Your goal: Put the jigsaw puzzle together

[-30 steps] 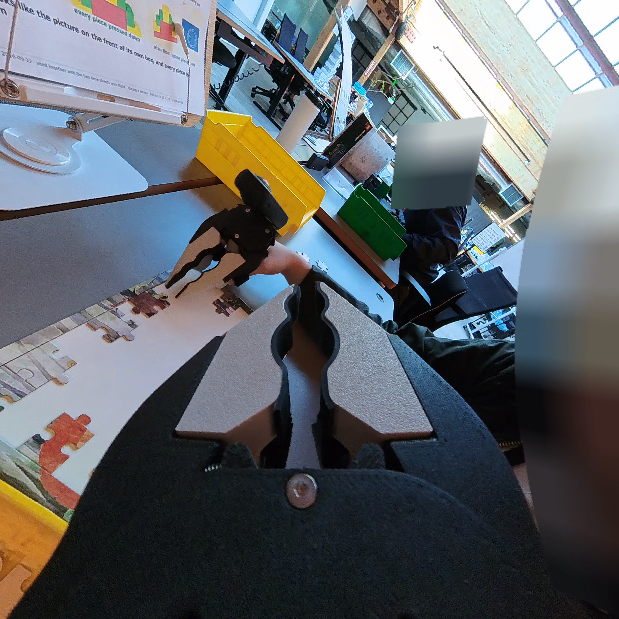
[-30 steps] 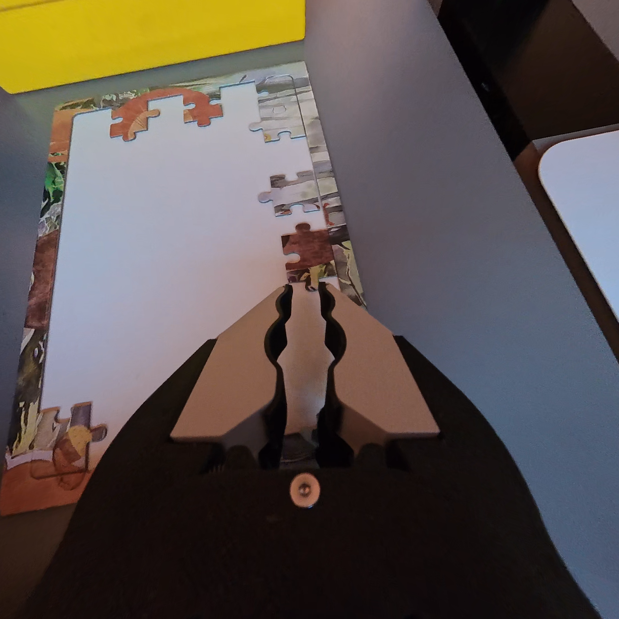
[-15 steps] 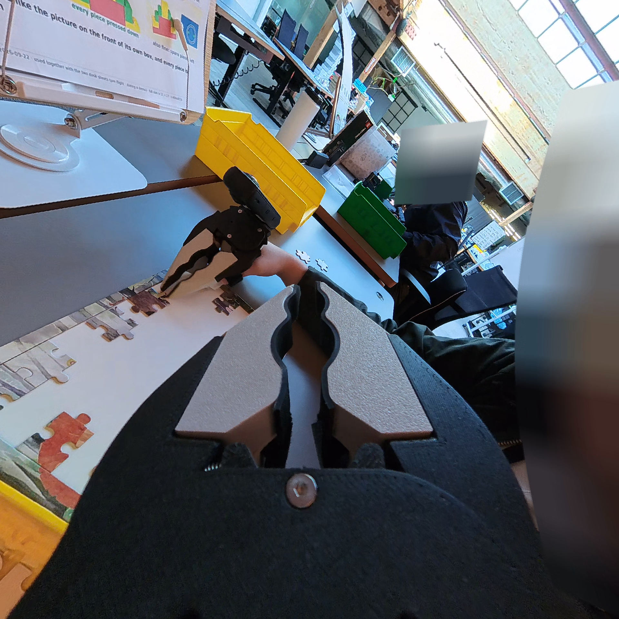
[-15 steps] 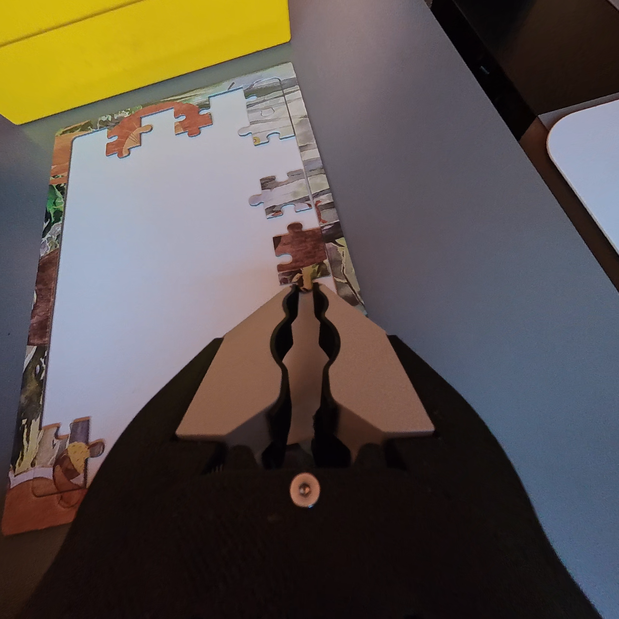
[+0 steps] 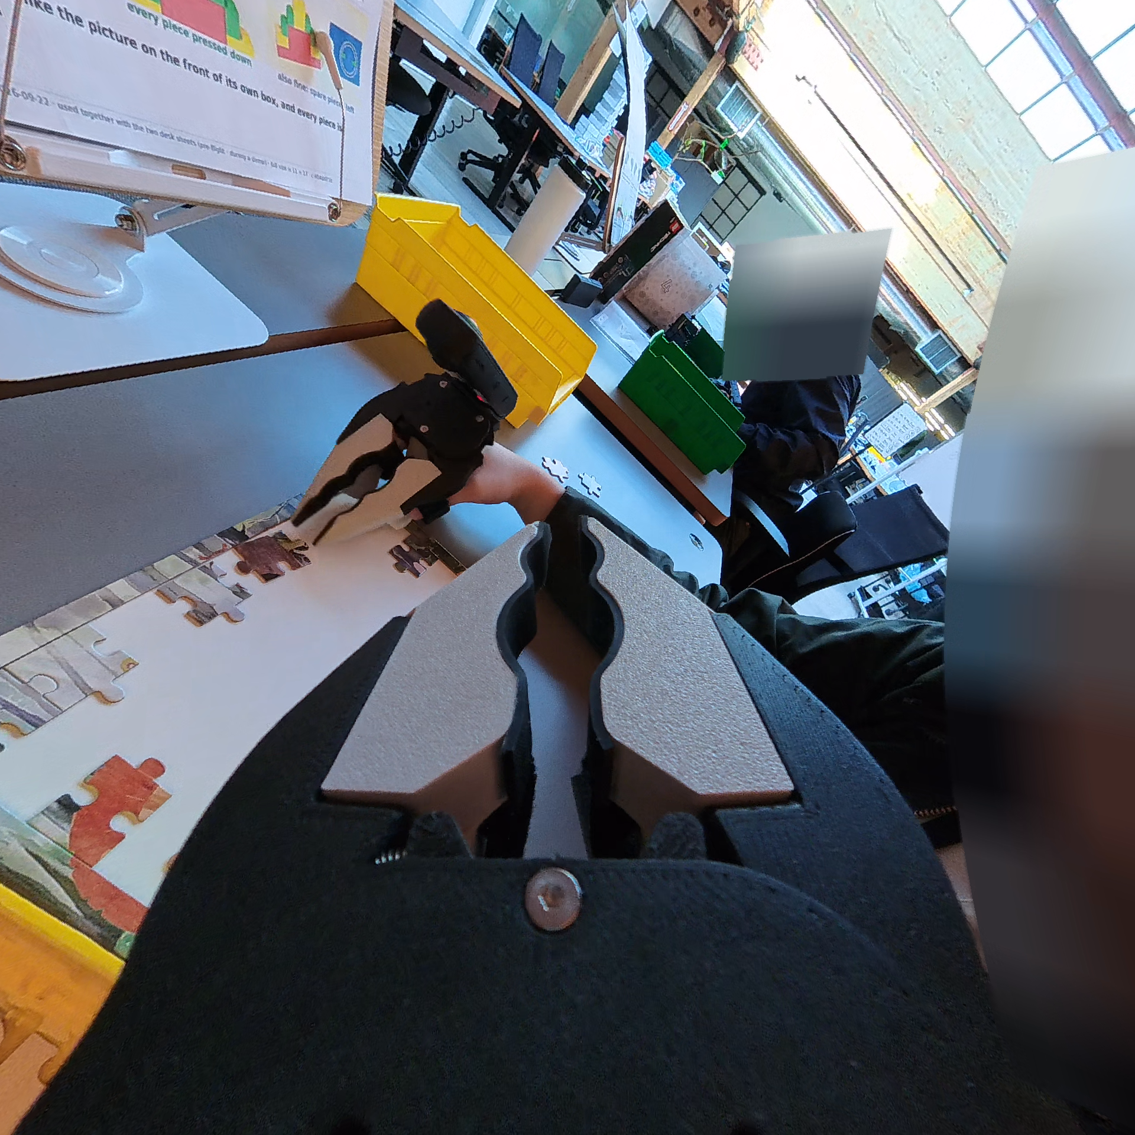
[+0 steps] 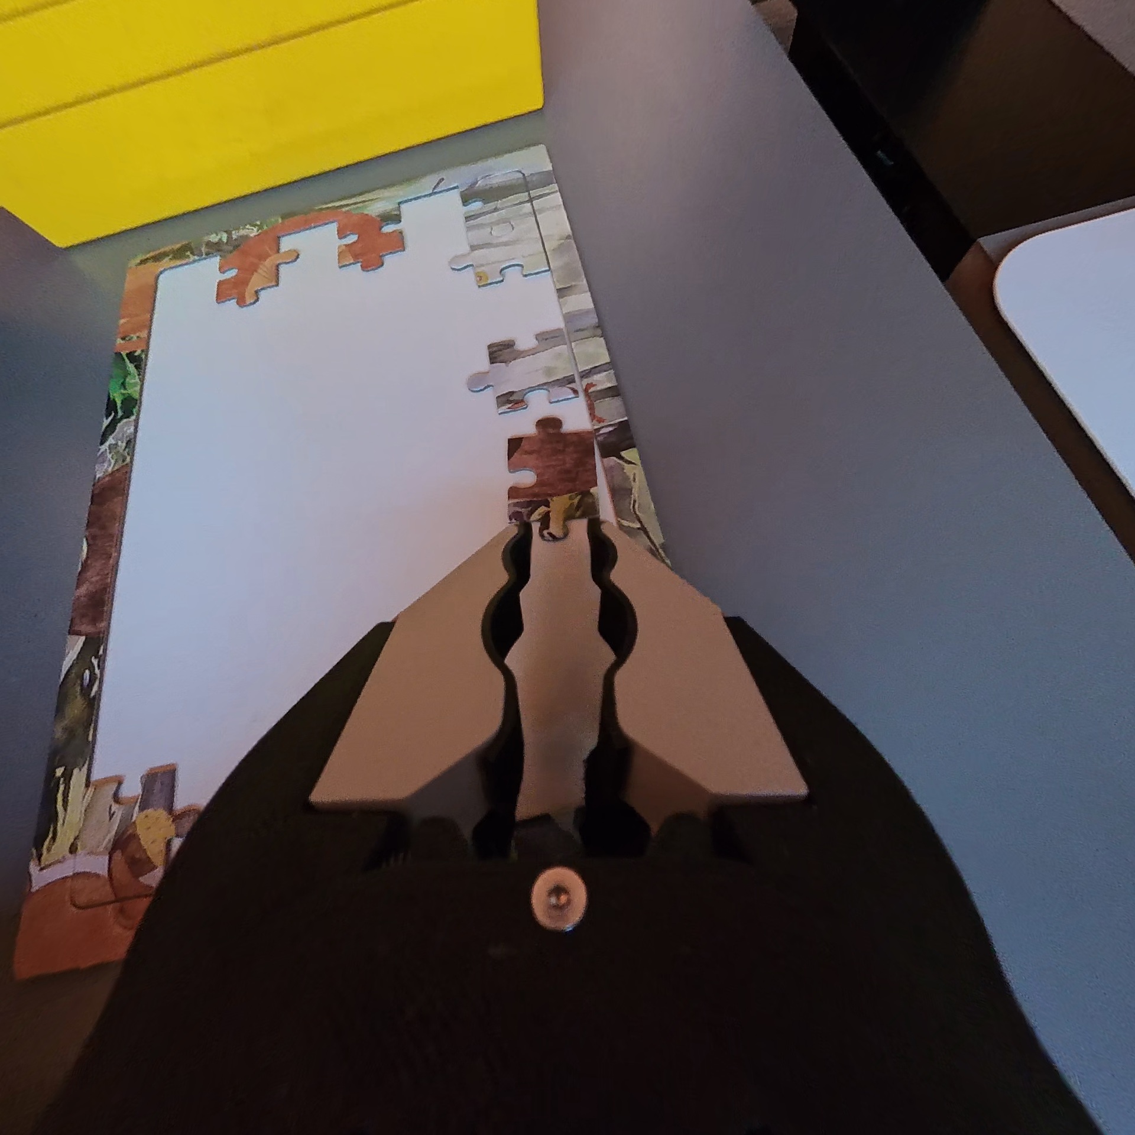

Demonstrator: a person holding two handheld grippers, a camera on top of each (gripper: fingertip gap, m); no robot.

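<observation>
The puzzle tray (image 6: 319, 491) is a white board with a printed border, lying on the grey table. Several pieces sit along its edges: a brown piece (image 6: 553, 467), grey pieces (image 6: 534, 374) and orange pieces (image 6: 258, 270). My right gripper (image 6: 559, 534) is slightly open and empty, its tips resting at the near edge of the brown piece. It also shows in the left wrist view (image 5: 325, 522), touching the tray beside the brown piece (image 5: 270, 553). My left gripper (image 5: 564, 531) is shut and empty, held above the tray's near side.
A yellow bin (image 6: 270, 92) stands past the tray's far end, and its corner (image 5: 37, 1013) shows loose pieces. Another yellow bin (image 5: 479, 295), a green bin (image 5: 682, 399), two loose pale pieces (image 5: 571, 476) and a sign stand's white base (image 5: 123, 307) are around. A person sits behind. About 25 cm separates my left fingertips from my right.
My right gripper's fingers narrowed at the brown piece half a second ago and have now parted again. Its tips stay at that piece. The left gripper has barely moved.
</observation>
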